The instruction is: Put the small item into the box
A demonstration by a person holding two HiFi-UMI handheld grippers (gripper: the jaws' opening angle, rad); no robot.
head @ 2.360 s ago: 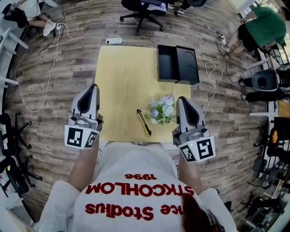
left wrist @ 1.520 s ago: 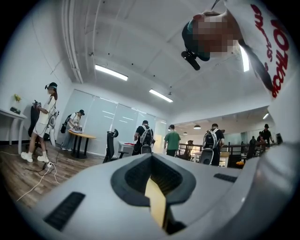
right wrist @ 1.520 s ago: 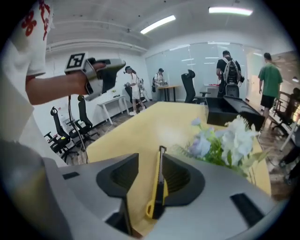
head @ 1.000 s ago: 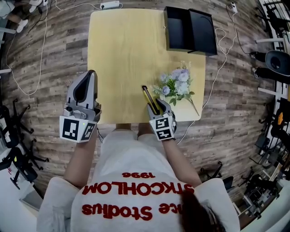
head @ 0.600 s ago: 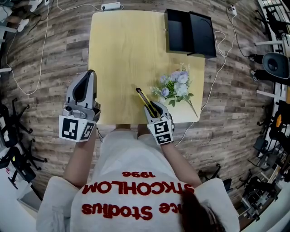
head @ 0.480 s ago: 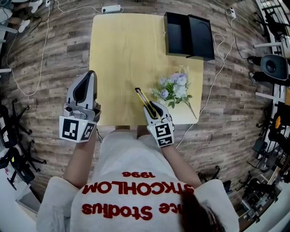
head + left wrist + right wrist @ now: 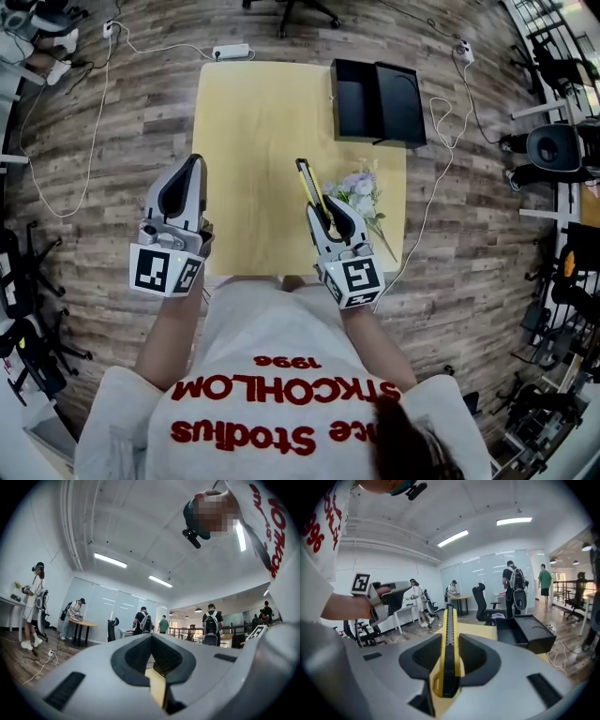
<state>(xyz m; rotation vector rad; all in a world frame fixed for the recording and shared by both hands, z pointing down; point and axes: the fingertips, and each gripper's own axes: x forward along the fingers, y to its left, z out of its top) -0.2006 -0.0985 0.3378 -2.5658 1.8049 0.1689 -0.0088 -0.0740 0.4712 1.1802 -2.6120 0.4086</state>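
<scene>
Since the right gripper [image 7: 328,214] has just been closing its fingers [image 7: 480,660] and pinches the yellow utility knife [image 7: 306,180] by its rear end, the step in hand is judged to be the carry to the black box [image 7: 336,103]. The box stands open at the far right corner of the tabletop [image 7: 253,159]. The knife hangs above the tabletop's near half, toward the right edge, with most of its length sticking out ahead of the fingers and pointing at the far edge. To do this well, the person should keep the grip firm, since so long an overhang could pivot. The knife should also pass over the bunch of flowers [image 7: 358,192] by the right edge rather than through it. It looks somewhat shorter than the box's long side, so lining it up with that side before lowering seems wise. The left gripper [image 7: 194,167] hovers at the tabletop's left edge, its fingers pressed together on nothing.
</scene>
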